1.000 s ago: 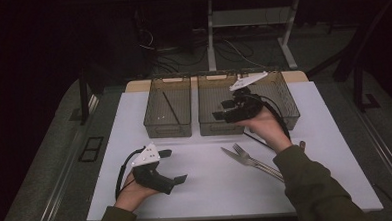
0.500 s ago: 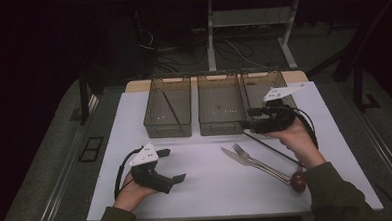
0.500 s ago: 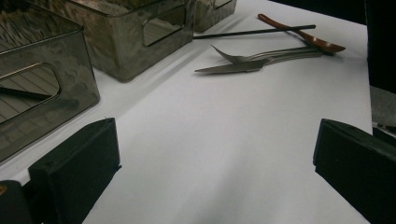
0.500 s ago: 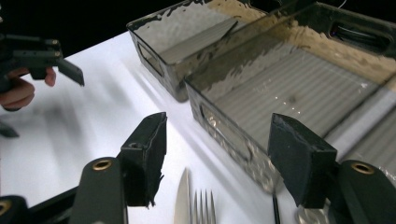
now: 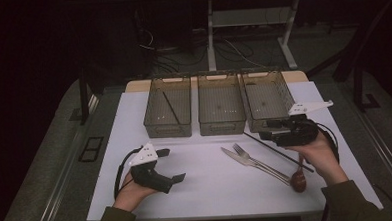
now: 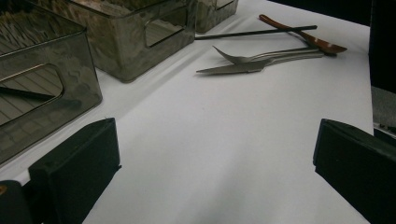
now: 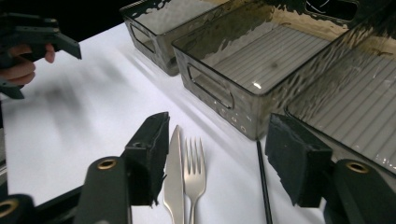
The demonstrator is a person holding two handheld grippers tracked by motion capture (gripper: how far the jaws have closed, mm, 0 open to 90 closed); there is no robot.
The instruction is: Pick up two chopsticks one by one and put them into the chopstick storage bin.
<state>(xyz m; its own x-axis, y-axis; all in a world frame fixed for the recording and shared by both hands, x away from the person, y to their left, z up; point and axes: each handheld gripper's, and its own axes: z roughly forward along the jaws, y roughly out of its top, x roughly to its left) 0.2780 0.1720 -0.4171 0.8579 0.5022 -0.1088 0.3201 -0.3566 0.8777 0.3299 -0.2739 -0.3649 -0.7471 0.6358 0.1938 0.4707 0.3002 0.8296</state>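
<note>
- Right gripper [image 7: 217, 161] hovers low over the cutlery at about 4 o'clock on the table [image 5: 207, 190], jaws spread and empty; knife [image 7: 175, 172] and fork [image 7: 195, 175] lie between the jaws in the right gripper view, chopstick [image 7: 264, 186] just inside the right jaw
- Left gripper [image 5: 172, 165] rests at 8 o'clock, jaws released, holding nothing, well apart from the cutlery
- Knife, fork and chopstick lie flat just in front of the bins [image 5: 222, 127]; the spoon [image 5: 298, 181] lies at 5 o'clock, touching or crossing the chopstick
- Left bin [image 5: 157, 127] already holds one dark stick
- Judgement: knife and fork are stiff, polished metal, light, likely to slip in a flat pinch and hard to get under on the smooth sheet
- Judgement: they lie side by side, nearly touching, so a broad grasp may catch both
- Judgement: best hold is across the narrow handle near mid-length, jaws squared to the edges; chopstick is thin, light and apt to roll
</note>
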